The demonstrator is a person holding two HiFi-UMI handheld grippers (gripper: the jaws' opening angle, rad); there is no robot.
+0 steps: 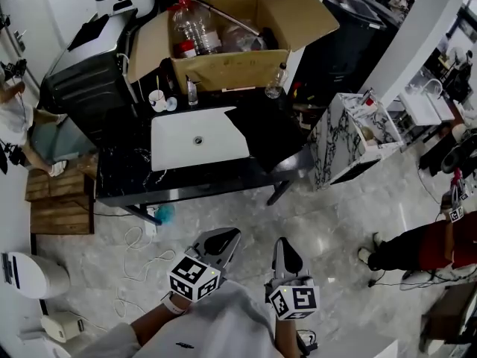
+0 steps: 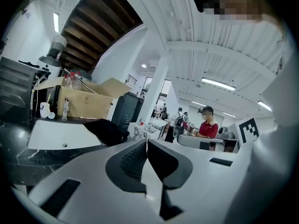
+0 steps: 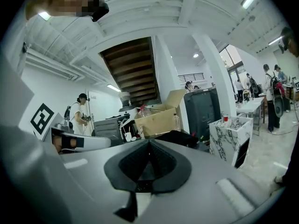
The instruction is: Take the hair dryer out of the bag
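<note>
Head view has the person standing back from the black counter [image 1: 186,183], out on the pale floor [image 1: 335,222], with both tools held low and close to the body. The left gripper [image 1: 229,235] and the right gripper [image 1: 282,245] sit side by side at the near edge, pointing towards the counter but well apart from everything on it. Looking along the left gripper [image 2: 147,146] in its own view, the jaws are pressed together with nothing between the pads. The right gripper [image 3: 149,146] is the same: pads meeting, nothing pinched.

No hair dryer shows in any view. What I take for the black bag [image 1: 264,129] lies flat on the counter just right of the white sink [image 1: 195,151], with one corner reaching over the basin's right edge. It also shows as a dark shape beyond the jaws in the left gripper view [image 2: 110,129] and the right gripper view [image 3: 180,136]. From here I cannot tell whether it is open or fastened, and I would guess the dryer is inside it, out of sight.

At the far side of the counter stands an open cardboard box [image 1: 223,69] with plastic bottles [image 1: 195,24] in it, and a cup [image 1: 157,100] to its left.

To my eye the job has not begun. The bag looks untouched, so the whole task is left: close the gap, get the bag open, find the dryer, grip it and lift it clear
</note>
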